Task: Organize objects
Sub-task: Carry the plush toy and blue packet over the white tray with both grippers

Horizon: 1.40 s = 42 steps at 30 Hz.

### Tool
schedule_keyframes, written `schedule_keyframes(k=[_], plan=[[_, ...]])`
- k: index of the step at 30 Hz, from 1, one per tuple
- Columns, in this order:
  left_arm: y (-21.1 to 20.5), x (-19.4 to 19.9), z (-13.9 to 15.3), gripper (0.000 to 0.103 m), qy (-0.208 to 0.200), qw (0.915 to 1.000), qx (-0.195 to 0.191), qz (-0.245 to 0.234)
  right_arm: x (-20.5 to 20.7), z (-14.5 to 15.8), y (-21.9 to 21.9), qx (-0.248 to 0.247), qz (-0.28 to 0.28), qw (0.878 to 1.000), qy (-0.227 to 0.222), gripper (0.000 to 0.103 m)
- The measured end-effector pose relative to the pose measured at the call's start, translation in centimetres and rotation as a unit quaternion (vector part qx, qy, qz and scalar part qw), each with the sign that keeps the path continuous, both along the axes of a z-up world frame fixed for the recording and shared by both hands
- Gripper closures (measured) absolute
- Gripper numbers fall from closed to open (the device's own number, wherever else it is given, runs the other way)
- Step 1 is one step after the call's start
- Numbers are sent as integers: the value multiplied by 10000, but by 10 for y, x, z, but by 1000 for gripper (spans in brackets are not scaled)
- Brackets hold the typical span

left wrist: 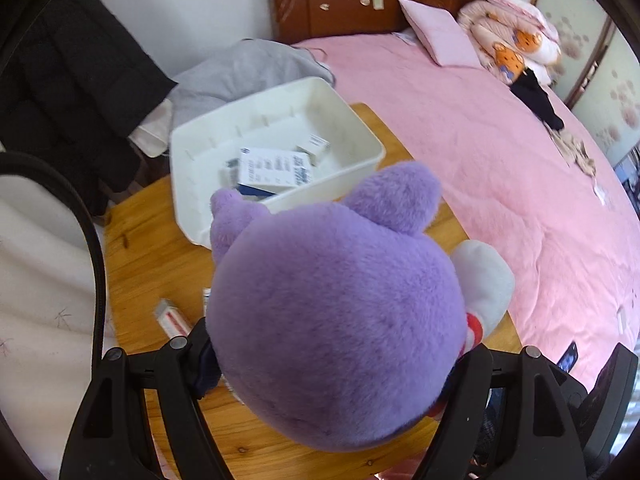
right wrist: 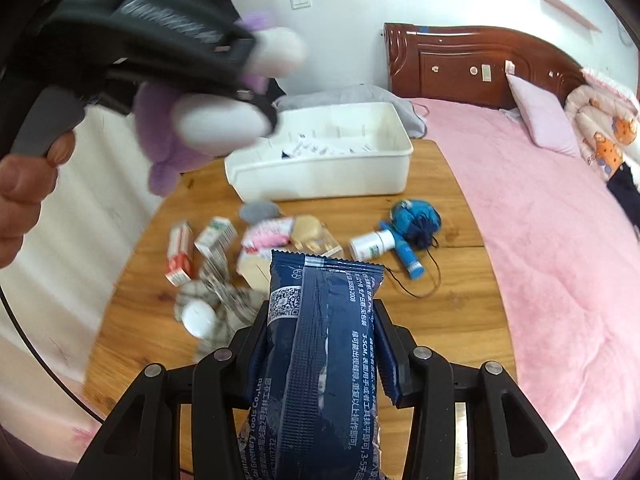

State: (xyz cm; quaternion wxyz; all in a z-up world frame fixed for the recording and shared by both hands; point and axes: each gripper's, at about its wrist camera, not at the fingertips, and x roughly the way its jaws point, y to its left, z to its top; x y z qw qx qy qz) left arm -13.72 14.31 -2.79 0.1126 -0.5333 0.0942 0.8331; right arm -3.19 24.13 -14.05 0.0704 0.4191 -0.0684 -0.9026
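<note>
Left gripper point(left wrist: 332, 364) clamped on the purple plush toy point(left wrist: 336, 312), up above the counter point(left wrist: 160, 240) near the white bin point(left wrist: 276, 148) (boxes inside); right gripper point(right wrist: 324, 344) squeezing a navy packet point(right wrist: 320, 360).

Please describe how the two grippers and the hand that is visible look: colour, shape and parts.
Both grippers are matte black plastic. The left gripper and right gripper each have angular linkage arms with round silver pivot screws and triangular cut-outs. In the right view, the left one shows a grey handle and ribbed body. The hand is bare; no sleeve shows.
</note>
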Motion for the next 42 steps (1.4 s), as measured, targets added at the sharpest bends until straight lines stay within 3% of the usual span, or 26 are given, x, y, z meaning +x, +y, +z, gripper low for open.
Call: schedule_keyframes(k=[9,18,24,29,34,42], plan=[[-49,-45,30,22,267,9989,-149,355,-42,18,11,-452,-75,9988,-146,57],[-79,-124,31,21,517,9972,-350,413,-116,63,29,-589,-219,9980,93,57],[-98,-190,0,21,229,9963,-127,824,-183,91,39,-483,-408,9977,264,57],[-100,-227,-43,21,-20,9947,-262,992,-246,94,47,-545,-735,9956,196,57],[-102,-246,-85,20,-316,9935,-394,1023,-296,76,50,-533,-969,9939,-21,57],[-108,-261,-115,19,-642,9906,-218,1190,-342,29,49,-452,-1156,9907,-564,57]])
